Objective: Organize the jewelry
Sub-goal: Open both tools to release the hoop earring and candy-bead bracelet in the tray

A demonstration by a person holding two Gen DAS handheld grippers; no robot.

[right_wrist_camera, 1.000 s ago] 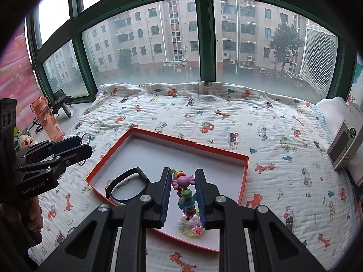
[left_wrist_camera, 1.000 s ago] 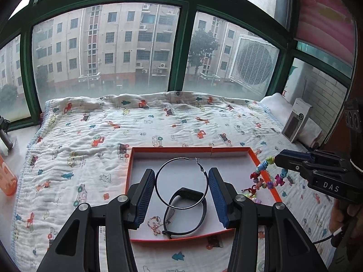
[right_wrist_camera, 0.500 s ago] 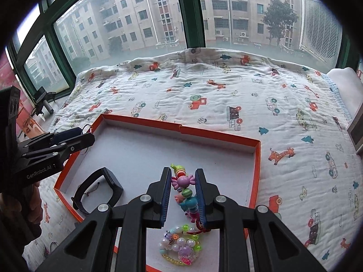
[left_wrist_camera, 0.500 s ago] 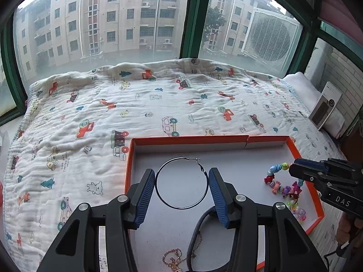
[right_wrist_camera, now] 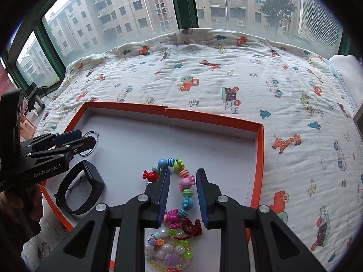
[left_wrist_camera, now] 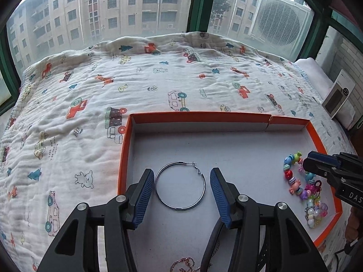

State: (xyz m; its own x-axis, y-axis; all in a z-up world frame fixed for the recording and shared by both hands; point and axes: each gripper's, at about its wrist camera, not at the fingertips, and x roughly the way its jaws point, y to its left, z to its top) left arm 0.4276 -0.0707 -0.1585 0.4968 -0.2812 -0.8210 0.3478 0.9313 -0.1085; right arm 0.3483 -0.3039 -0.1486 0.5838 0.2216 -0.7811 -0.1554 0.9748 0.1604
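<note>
A shallow orange tray point(left_wrist_camera: 124, 158) with a white floor sits on a bed quilt point(left_wrist_camera: 90, 86) printed with little cars, trees and animals.

In the left wrist view, a big thin hoop earring point(left_wrist_camera: 180, 185) lies flat on the tray floor, near the left wall. It is a dark, shiny metal ring, and its small hook end points up and to the right, toward the far wall. The left gripper point(left_wrist_camera: 181, 188) sits around the hoop with its blue pads wide apart — neither pad clearly touches the ring, so it holds nothing.

In the right wrist view, a bead bracelet point(right_wrist_camera: 185, 188) lies on the tray floor, near the right wall. Its beads look like candies: red, blue, green, pink and striped ones. The loop is stretched long, running from near the camera toward the far wall. The right gripper point(right_wrist_camera: 182, 190) is partly open, with one side of the loop between its pads — the pads do not squeeze it. Just below lies a pile of clear and pastel beads point(right_wrist_camera: 166, 252) with a dark red charm point(right_wrist_camera: 191, 226) beside it.

A black wristband point(right_wrist_camera: 79, 190) stands on its edge by the tray's near left side. A thin chain point(left_wrist_camera: 183, 264) peeks out at the bottom of the left view.

The left tool reads "GenRobot.AI". The right tool shows "DAS".
</note>
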